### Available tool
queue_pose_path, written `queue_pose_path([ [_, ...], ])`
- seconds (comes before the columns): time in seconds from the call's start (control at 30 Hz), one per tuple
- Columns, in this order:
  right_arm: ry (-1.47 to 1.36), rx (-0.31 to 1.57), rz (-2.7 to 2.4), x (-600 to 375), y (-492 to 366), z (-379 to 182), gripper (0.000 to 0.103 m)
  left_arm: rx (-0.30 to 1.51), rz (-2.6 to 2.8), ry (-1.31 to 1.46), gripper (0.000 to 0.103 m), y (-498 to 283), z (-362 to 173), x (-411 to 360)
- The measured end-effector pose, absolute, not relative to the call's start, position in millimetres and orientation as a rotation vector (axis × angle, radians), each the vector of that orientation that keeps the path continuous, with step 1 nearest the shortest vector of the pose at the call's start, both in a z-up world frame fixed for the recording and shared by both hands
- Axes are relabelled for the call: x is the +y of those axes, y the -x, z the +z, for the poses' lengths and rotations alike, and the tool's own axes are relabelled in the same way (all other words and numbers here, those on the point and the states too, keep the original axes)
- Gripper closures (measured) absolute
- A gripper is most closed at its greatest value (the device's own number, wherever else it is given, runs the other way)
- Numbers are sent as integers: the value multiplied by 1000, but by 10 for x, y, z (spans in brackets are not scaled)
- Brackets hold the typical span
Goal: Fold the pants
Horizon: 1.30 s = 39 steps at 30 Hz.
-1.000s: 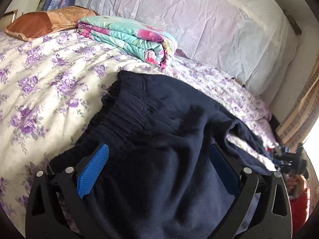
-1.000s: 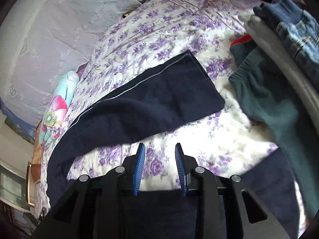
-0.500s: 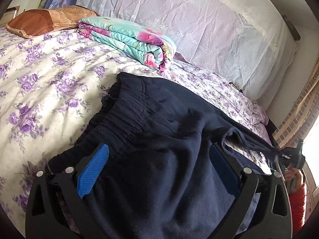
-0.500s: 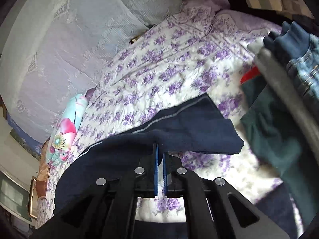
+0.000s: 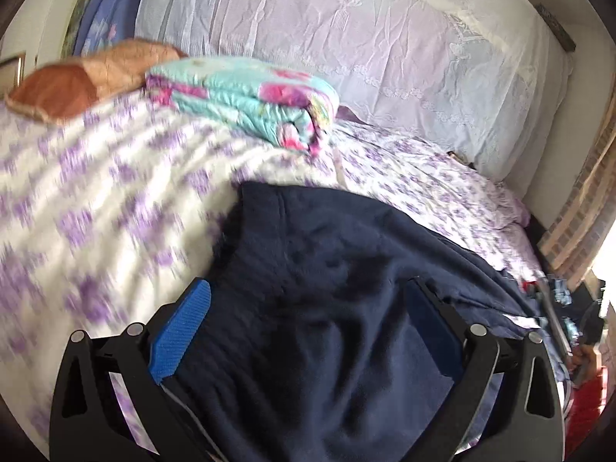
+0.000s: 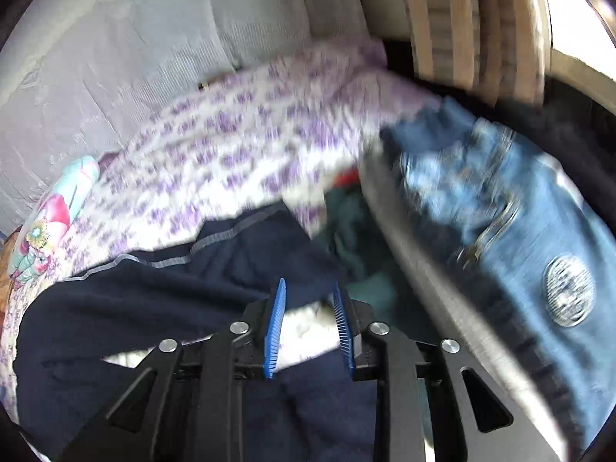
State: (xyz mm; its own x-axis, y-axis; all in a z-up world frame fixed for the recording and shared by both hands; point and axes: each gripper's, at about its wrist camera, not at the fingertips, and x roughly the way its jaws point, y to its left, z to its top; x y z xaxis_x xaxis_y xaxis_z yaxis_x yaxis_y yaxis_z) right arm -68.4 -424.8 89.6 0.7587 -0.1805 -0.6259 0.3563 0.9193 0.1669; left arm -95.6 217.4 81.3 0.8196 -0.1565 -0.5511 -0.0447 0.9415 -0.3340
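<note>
Dark navy pants [image 5: 327, 288] lie on the purple-flowered bedsheet [image 5: 96, 192]. In the left wrist view their waistband end fills the space between the wide-open fingers of my left gripper [image 5: 304, 315], with cloth draped over them. In the right wrist view a pant leg with a grey side stripe [image 6: 161, 300] lies across the bed. My right gripper [image 6: 308, 323] is partly open above the leg's end and holds nothing. Both views are blurred by motion.
A folded turquoise and pink blanket [image 5: 250, 96] and an orange pillow [image 5: 77, 81] lie near the padded headboard [image 5: 365, 38]. Blue jeans [image 6: 500, 192], a dark green garment [image 6: 354, 231] and a grey one are piled at the bed's right side.
My right gripper was shut on the pant leg half a second ago; now it is open and the leg lies on the bed. The left gripper has shifted, still open over the waistband.
</note>
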Motion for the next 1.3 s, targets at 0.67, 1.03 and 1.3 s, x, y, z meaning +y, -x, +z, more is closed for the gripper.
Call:
queue_pose_path([
  [0.67, -272, 834, 176, -2381, -824, 14, 44, 869, -267, 617, 43, -820, 117, 2806],
  [1.03, -328, 750, 281, -2388, -773, 361, 36, 682, -296, 558, 81, -763, 503, 2823],
  [1.3, 188, 855, 303, -1551, -1517, 499, 36, 771, -291, 651, 79, -934, 220, 2989],
])
